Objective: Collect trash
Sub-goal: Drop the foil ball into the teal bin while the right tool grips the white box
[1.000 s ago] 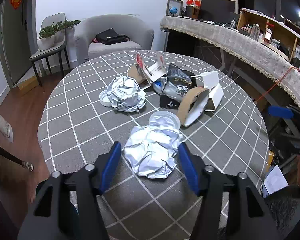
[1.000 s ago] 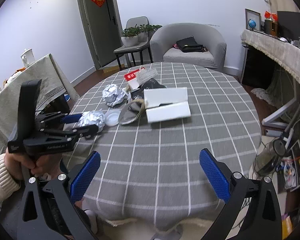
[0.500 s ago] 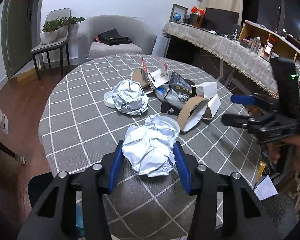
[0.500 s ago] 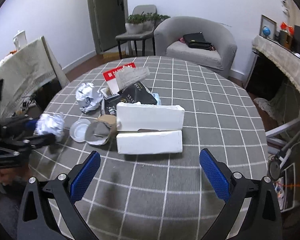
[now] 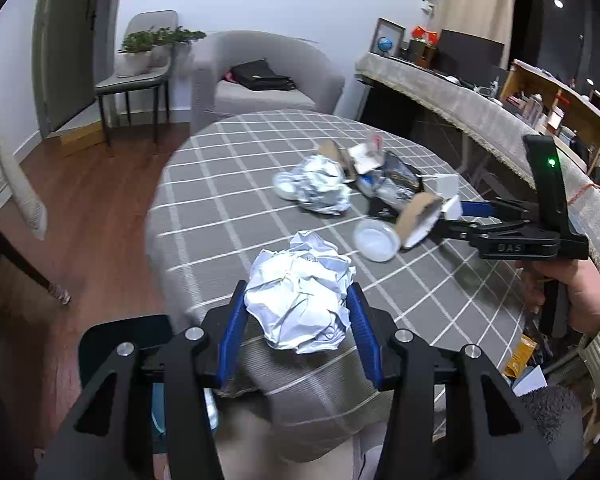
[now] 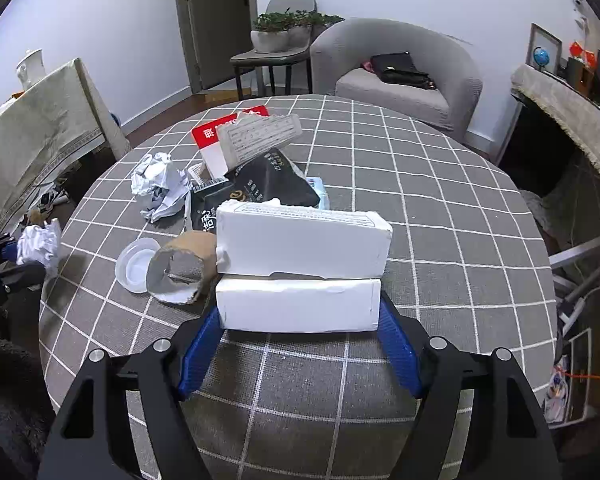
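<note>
My left gripper is shut on a crumpled silvery-white paper ball and holds it above the near edge of the round table. The right wrist view shows that ball at the far left. My right gripper is down at a white open box. Its jaws are closing on the box's near half, and the blue pads meet its two ends with no gap showing. In the left wrist view the right gripper reaches in from the right, held by a hand.
A trash pile lies mid-table: a second crumpled ball, a clear plastic lid, a torn cardboard tube, a black bag and a red-and-white carton. A grey armchair and a chair with plants stand behind.
The left gripper closed on the paper ball, lifted it and drew it back toward the table's near edge. The right gripper came forward to the white box and its jaws narrowed around it.
</note>
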A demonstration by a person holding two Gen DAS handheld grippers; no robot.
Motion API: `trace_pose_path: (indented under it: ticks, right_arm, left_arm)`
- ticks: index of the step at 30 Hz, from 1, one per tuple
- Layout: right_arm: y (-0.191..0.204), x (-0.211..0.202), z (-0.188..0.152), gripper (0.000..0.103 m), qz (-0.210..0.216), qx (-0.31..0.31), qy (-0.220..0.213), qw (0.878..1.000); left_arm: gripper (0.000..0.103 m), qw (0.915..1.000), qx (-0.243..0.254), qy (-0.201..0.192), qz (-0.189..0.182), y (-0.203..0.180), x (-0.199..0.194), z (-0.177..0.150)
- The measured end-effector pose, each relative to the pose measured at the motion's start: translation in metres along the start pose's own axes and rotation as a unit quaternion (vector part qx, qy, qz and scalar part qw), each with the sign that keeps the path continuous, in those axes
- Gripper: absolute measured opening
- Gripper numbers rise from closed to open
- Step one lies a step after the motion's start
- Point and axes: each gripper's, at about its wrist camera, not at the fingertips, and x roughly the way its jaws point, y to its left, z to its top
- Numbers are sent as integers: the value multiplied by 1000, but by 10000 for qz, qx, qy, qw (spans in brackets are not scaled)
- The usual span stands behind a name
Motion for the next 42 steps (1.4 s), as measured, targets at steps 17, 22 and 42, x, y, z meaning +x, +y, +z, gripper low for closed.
trace_pose_path:
  ticks: [17,22,42]
  right_arm:
    - [14,-53,21,75,-661,323,-311,9968]
    - [56,-70,32,75,-525,166,-427,9976]
    - [200,-54,57,75,769,-328,-400,9957]
  left_arm:
    - [52,9954,-604,-24,745,77,-64,-30]
    - [52,9922,-835,5,923,106,-88,-42]
    - [52,9846,-1056,123,1386,151,-113,-44]
